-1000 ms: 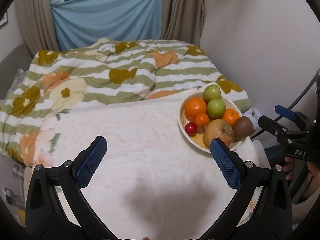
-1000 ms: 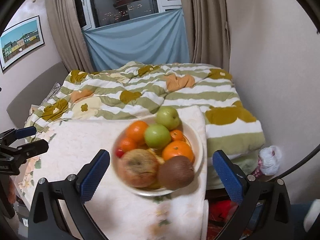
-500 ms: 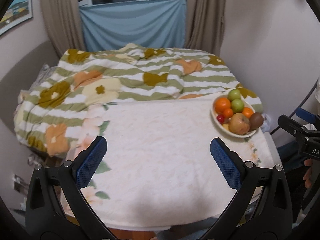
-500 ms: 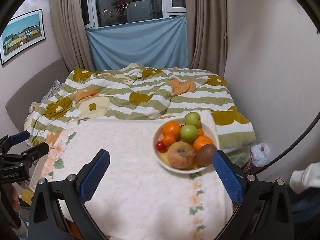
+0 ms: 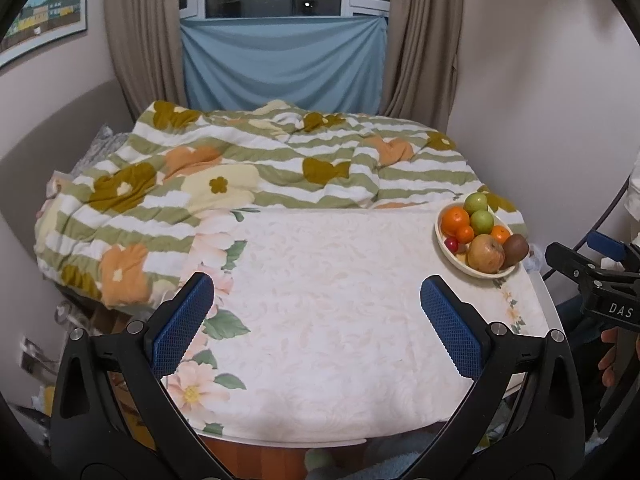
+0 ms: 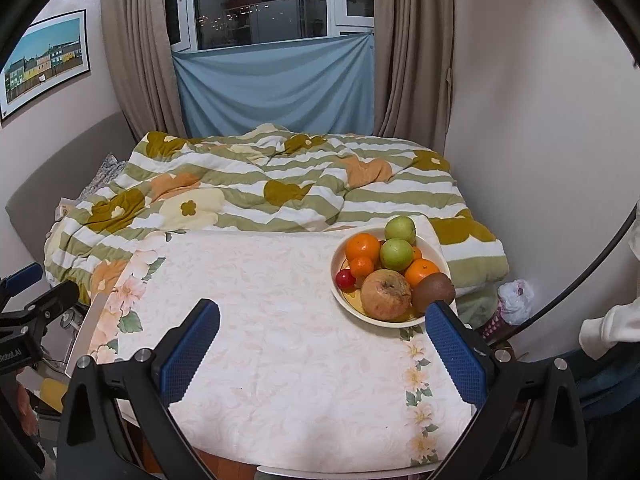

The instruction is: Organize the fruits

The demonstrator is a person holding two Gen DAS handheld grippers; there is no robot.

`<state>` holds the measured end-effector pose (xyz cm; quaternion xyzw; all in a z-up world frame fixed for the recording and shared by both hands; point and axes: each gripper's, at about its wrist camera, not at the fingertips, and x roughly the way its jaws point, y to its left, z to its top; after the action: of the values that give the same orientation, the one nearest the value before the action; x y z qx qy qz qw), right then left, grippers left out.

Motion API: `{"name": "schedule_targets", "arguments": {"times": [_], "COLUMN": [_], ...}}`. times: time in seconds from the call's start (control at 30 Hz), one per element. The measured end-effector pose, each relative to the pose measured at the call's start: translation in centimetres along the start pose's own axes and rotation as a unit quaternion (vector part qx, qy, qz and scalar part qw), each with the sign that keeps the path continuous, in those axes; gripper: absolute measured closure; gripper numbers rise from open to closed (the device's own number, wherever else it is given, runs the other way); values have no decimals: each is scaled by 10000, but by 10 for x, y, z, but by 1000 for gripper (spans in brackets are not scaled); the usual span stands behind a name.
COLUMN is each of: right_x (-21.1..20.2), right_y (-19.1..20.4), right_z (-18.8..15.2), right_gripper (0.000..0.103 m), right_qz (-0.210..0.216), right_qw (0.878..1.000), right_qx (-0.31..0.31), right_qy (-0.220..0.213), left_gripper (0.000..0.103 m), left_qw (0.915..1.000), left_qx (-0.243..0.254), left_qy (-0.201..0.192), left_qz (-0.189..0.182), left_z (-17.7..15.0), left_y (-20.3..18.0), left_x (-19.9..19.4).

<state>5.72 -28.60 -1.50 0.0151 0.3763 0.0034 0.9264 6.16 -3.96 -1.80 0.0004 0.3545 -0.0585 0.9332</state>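
A cream bowl (image 6: 340,254) of fruit stands at the table's far right corner; it also shows in the left wrist view (image 5: 441,240). It holds a large yellow-brown apple (image 6: 385,295), a kiwi (image 6: 433,287), two green apples (image 6: 396,255), several oranges (image 6: 362,247) and a small red fruit (image 6: 345,279). My left gripper (image 5: 316,324) is open and empty over the table's near side. My right gripper (image 6: 326,350) is open and empty, a little short of the bowl. All fruit lies in the bowl.
The table carries a white floral cloth (image 5: 320,320). Behind it is a bed with a green-striped flowered quilt (image 6: 248,188). A wall stands close on the right. The other gripper shows at each view's edge (image 5: 600,280).
Both grippers have pulled back and up from the bowl, so it looks smaller and farther. Both stay open. The fruit has not moved.
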Motion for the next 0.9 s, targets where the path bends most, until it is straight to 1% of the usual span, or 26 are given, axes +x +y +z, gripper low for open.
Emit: {"name": "schedule_targets", "arguments": {"times": [0.4,0.9], "right_x": [-3,-3], "right_y": [1,-2], "right_z": [1,4], "right_gripper": [1,1], "right_qz": [-33,-59], "right_qw": [10000,10000], "right_qx": [20,28], "right_qy": [-1,-7], "left_gripper": [0,0], "left_qw": [9998,9997], "left_qx": [32,86], "left_qy": [-176,-219], "left_qz": [-30,-35], "left_z": [1,6], "left_y": [-2,-6], "left_x": [-7,-6]}}
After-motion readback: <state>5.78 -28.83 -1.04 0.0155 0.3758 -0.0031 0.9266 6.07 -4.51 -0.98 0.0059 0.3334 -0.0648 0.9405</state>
